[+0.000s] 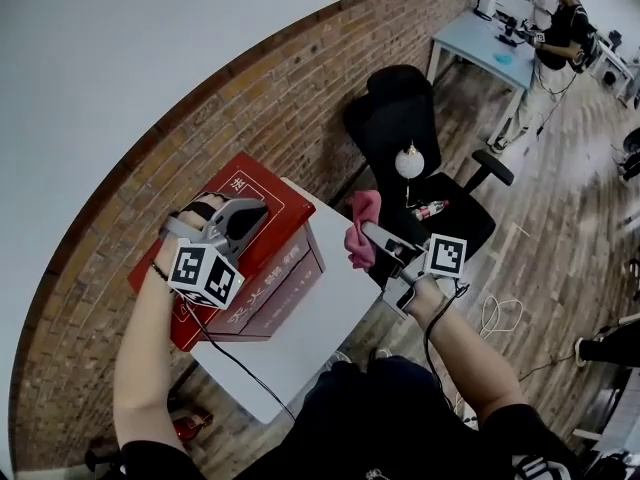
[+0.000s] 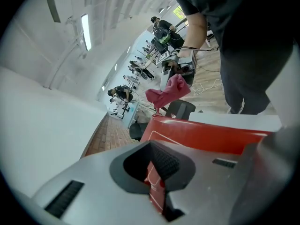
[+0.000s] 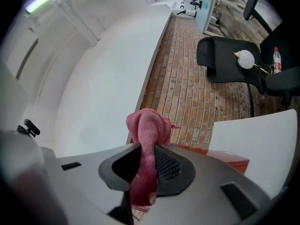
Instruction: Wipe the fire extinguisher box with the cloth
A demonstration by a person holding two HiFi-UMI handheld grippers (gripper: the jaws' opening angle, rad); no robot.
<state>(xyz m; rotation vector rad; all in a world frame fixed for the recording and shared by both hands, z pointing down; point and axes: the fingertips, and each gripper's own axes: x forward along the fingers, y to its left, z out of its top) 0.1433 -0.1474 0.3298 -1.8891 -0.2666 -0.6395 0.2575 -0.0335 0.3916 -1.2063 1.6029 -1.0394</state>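
The right gripper (image 3: 150, 168) pinched the pink cloth (image 3: 149, 125) just beside the red box (image 1: 290, 268); the left gripper (image 1: 243, 216), jaws together, was above it.

The cloth (image 3: 149, 130) is nubbly pink fabric. The fire extinguisher box (image 1: 290, 268) looks smooth and faintly glossy; the wall (image 1: 300, 108) is rough brick.

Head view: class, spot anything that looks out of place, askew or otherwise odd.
A bottle lies on its side on the seat of the black office chair, with a round white object resting on the same chair: odd places for both. The red box on the white table looks undamaged.
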